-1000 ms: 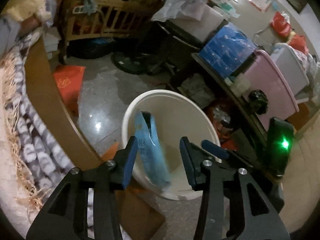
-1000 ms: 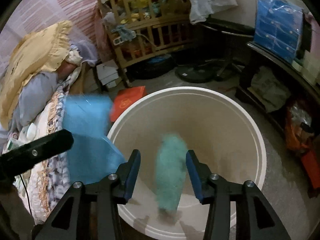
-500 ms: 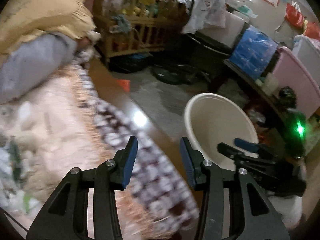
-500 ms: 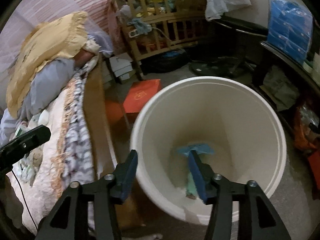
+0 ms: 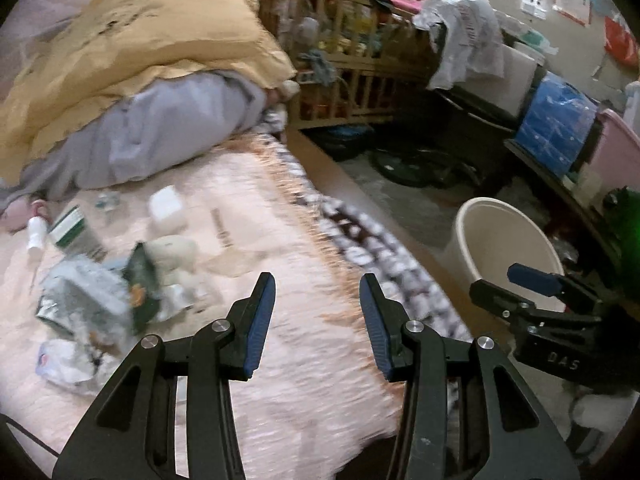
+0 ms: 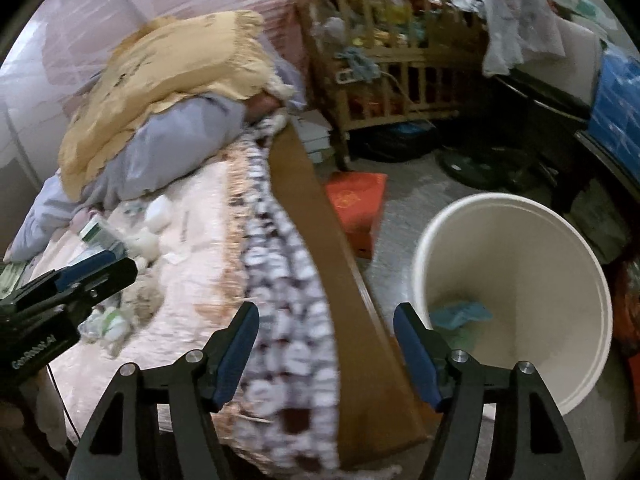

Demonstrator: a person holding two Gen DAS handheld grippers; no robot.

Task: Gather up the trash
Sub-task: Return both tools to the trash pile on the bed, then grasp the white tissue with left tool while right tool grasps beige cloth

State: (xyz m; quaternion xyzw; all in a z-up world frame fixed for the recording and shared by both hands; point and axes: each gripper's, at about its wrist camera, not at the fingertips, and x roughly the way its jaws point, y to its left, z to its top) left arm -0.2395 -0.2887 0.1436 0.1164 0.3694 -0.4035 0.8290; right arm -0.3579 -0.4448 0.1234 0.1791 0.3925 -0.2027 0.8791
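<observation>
Cluttered bedroom is filling both my views: a wooden crib (image 6: 384,76) is standing at the back, and a yellow pillow (image 5: 132,52) is lying on the pink bedspread (image 5: 288,344). I am holding my left gripper (image 5: 317,320) and right gripper (image 6: 326,350) spread wide and empty, the right one over the bed edge. Crumpled wrappers (image 5: 100,300) are lying on the bedspread left of my left gripper, while blue trash (image 6: 460,314) is sitting inside the white bucket (image 6: 560,280) on the floor.

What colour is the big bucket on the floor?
Cream-white inside and out; the bucket shows best in the right wrist view.
</observation>
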